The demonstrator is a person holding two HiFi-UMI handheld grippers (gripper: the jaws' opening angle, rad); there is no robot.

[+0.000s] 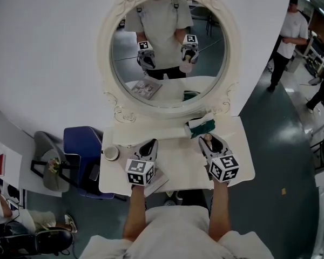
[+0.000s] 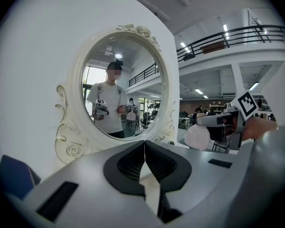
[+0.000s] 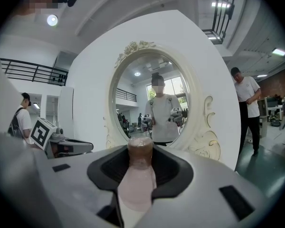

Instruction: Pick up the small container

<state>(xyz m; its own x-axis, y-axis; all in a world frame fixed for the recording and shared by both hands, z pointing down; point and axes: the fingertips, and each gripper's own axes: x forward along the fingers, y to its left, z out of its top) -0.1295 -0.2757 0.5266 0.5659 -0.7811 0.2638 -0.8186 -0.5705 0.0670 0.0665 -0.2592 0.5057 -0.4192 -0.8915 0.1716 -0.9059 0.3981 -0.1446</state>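
The small container (image 3: 138, 177) is a pale pink bottle with a brown cap. It sits upright between the pads of my right gripper (image 3: 140, 167), which is shut on its body, with the cap sticking out past the fingertips. In the head view the right gripper (image 1: 207, 139) holds the container (image 1: 208, 138) above the back right of the white table (image 1: 178, 161). The left gripper view shows the pink container (image 2: 198, 136) from the side, lifted off the table. My left gripper (image 2: 144, 146) is shut with nothing between its pads, and hovers over the table's left half (image 1: 149, 143).
An oval mirror (image 1: 167, 47) in an ornate white frame stands at the table's back edge. A white cup (image 1: 111, 153) sits at the table's left end and a green and white box (image 1: 201, 127) at the back right. A blue chair (image 1: 82, 150) stands left of the table. People stand far right (image 1: 289, 36).
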